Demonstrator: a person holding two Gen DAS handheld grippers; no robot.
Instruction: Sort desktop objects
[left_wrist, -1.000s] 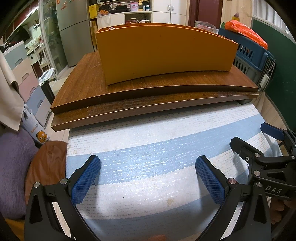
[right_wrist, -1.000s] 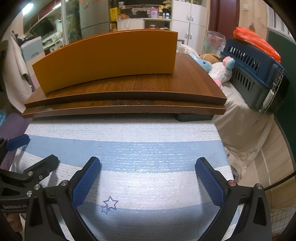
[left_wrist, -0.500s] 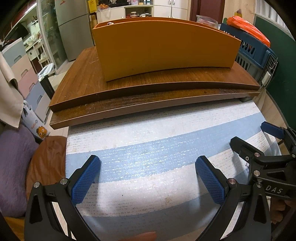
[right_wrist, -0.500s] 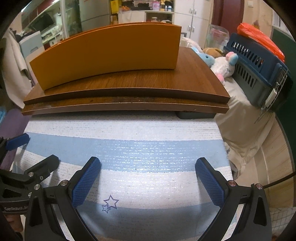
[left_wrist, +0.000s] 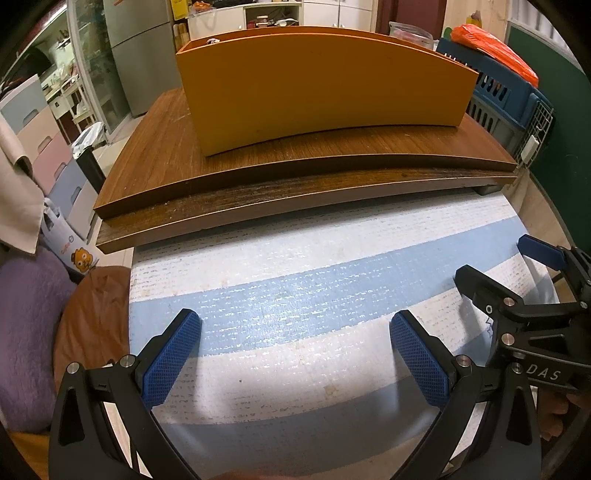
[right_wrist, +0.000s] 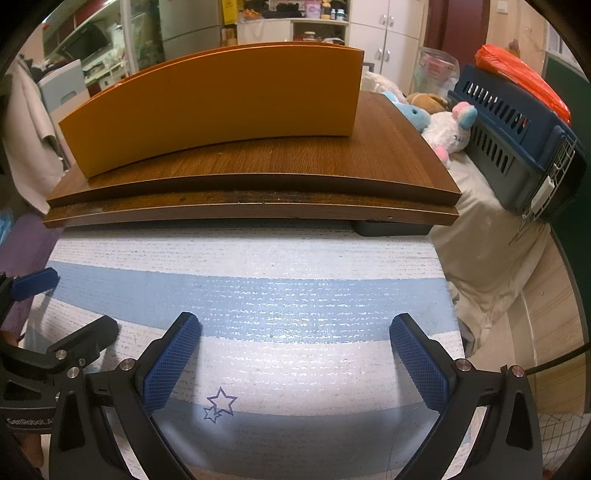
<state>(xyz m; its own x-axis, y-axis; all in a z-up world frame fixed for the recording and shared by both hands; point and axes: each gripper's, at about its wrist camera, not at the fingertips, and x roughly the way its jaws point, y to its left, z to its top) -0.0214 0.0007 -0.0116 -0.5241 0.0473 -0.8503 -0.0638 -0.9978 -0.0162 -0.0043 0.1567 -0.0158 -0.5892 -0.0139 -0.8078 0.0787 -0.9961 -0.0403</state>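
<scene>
Both grippers, left (left_wrist: 295, 354) and right (right_wrist: 295, 354), hang spread and empty over the striped tabletop (right_wrist: 295, 295). The orange box (left_wrist: 325, 85) sits ahead on boards (left_wrist: 258, 166). No loose objects show; reaching forward blind could knock it.

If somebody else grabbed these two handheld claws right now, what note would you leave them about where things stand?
Left gripper: jaws wide open, empty, hovering low over the striped mat.
Right gripper: also open and empty, beside the left one over the same mat, near the small star print.
Orange organizer box: stands on the stacked wooden boards behind the mat; its inside is mostly hidden from both views.
Done: cannot tell; no loose desktop items show on the mat or boards.
Left: find whatever needs sorting, since none is in view, and probably place it in the orange box.
</scene>
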